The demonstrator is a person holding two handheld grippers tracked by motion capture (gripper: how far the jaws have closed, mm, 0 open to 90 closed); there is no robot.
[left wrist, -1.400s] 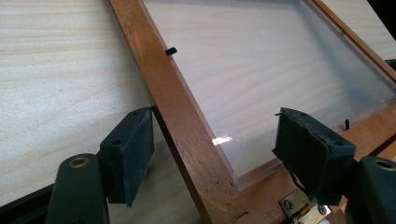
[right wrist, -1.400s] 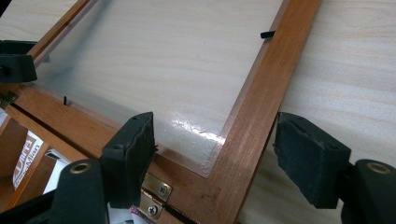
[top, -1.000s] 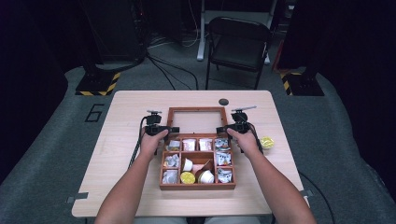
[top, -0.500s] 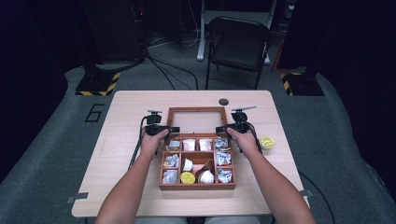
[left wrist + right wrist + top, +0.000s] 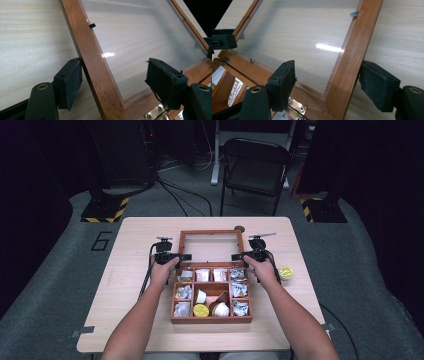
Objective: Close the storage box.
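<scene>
We have both tongs at the open, glass-paned wooden lid (image 5: 210, 245) of the compartmented wooden box (image 5: 211, 319), which lies flat on the pale wooden table (image 5: 125, 295) behind the filled compartments; the left tongs (image 5: 113, 82) straddle the lid's side rail, their jaws having just been closing, one pad touching the wood, the other still apart; the right tongs (image 5: 328, 82) stand spread around the opposite rail; gripping both sides, we judge, lets us swing the lid evenly on its brass hinge (image 5: 297, 107).
</scene>
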